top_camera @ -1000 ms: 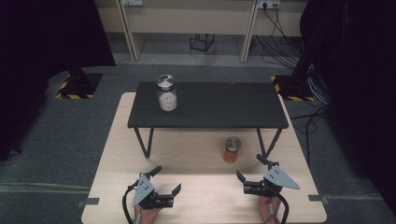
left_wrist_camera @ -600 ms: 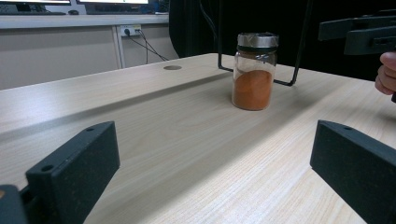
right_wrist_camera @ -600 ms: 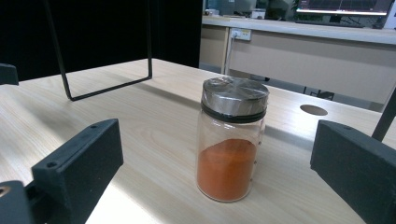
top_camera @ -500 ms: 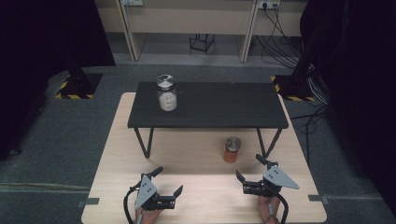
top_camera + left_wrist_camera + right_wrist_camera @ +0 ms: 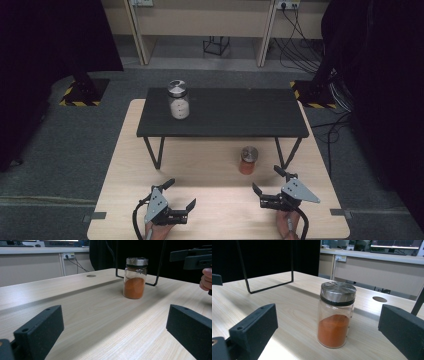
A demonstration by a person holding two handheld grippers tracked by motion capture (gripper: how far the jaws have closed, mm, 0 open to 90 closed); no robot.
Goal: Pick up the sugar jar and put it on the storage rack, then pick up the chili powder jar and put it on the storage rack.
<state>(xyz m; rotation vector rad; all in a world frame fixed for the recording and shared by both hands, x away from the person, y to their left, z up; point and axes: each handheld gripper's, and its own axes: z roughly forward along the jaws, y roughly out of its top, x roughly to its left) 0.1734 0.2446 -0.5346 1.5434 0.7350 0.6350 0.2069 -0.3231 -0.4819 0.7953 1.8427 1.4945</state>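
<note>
Two jars are on my screens. One jar of orange powder [image 5: 248, 160] stands upright on the light wooden table [image 5: 120, 170], under the front right edge of the small black raised table [image 5: 235, 112], beside its right leg. My right gripper [image 5: 272, 187] sits just in front of that jar, jaws spread wide, nothing between them; in the right gripper view the jar [image 5: 336, 317] stands between the two jaws, apart from both. My left gripper [image 5: 179, 196] rests near the front left, jaws also wide and holding nothing. A jar of white powder [image 5: 178, 99] stands on the black table's left end.
</note>
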